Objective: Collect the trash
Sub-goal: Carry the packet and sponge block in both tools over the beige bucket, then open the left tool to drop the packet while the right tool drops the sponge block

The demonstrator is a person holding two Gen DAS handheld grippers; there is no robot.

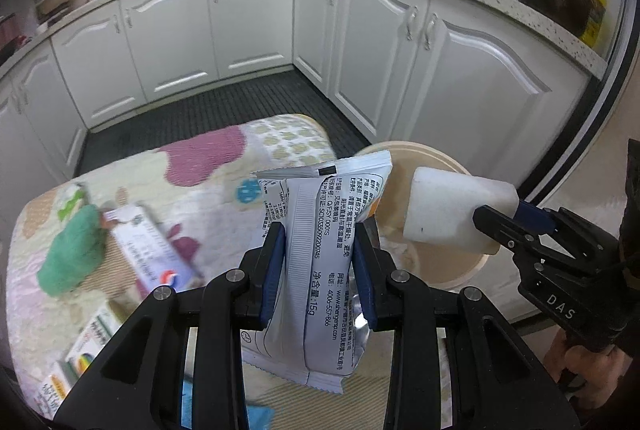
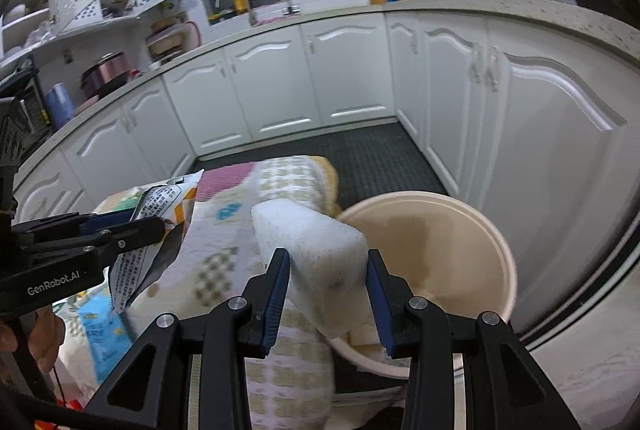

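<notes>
The left gripper (image 1: 319, 266) is clamped mid-body on a crinkly white foil snack wrapper (image 1: 320, 254), light and slippery; the right gripper (image 2: 328, 294) pinches a squishy white foam sponge block (image 2: 316, 250) over the beige plastic bin (image 2: 460, 242).

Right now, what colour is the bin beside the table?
Beige, a pale cream bin; the right wrist view shows it best.

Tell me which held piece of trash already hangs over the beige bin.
The white foam block in the right gripper; the printed snack wrapper in the left gripper sits above the patterned cloth.
</notes>
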